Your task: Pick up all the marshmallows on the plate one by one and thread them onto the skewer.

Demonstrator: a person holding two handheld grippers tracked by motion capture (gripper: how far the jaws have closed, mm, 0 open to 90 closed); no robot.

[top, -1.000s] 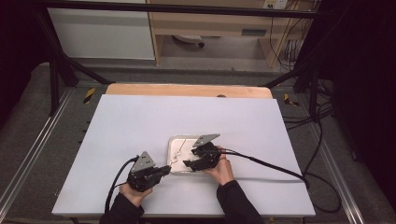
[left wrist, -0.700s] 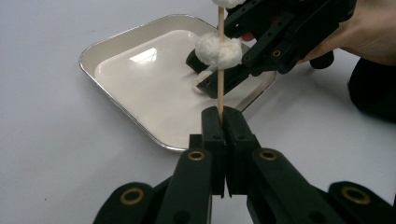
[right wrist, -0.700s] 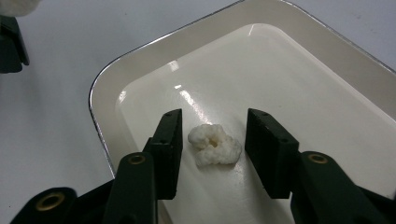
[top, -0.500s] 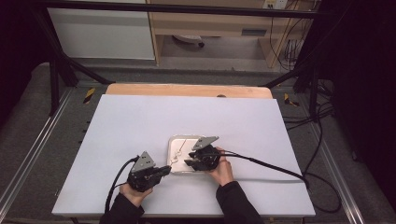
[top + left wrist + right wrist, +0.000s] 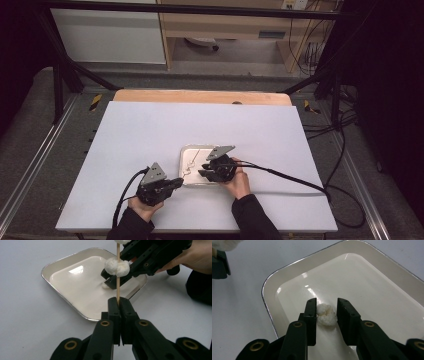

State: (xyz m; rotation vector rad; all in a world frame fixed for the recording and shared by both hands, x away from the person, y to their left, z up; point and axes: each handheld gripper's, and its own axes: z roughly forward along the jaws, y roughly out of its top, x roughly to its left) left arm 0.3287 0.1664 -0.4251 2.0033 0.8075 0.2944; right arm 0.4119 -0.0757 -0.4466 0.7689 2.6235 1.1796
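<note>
My left gripper (image 5: pixel 119 300) is shut on the lower end of a thin wooden skewer (image 5: pixel 118 287), which stands upright with a white puffy piece (image 5: pixel 116 266) threaded on it. In the high view the left gripper (image 5: pixel 172 184) sits just left of a shallow white tray (image 5: pixel 192 150). My right gripper (image 5: pixel 327 302) is open inside the tray (image 5: pixel 268 285), its jaws on either side of a loose white puffy lump (image 5: pixel 326 315) lying on the tray floor. The right gripper (image 5: pixel 140 263) also appears behind the skewer.
The tray rests on a white table top (image 5: pixel 150 130) with a wooden strip (image 5: pixel 200 96) along its far edge. A black cable (image 5: pixel 290 177) trails right from the right gripper. Metal rails (image 5: pixel 30 165) run beside the table.
The right gripper has edged slightly toward the near side of the tray. The left gripper and its skewer have stayed put.
</note>
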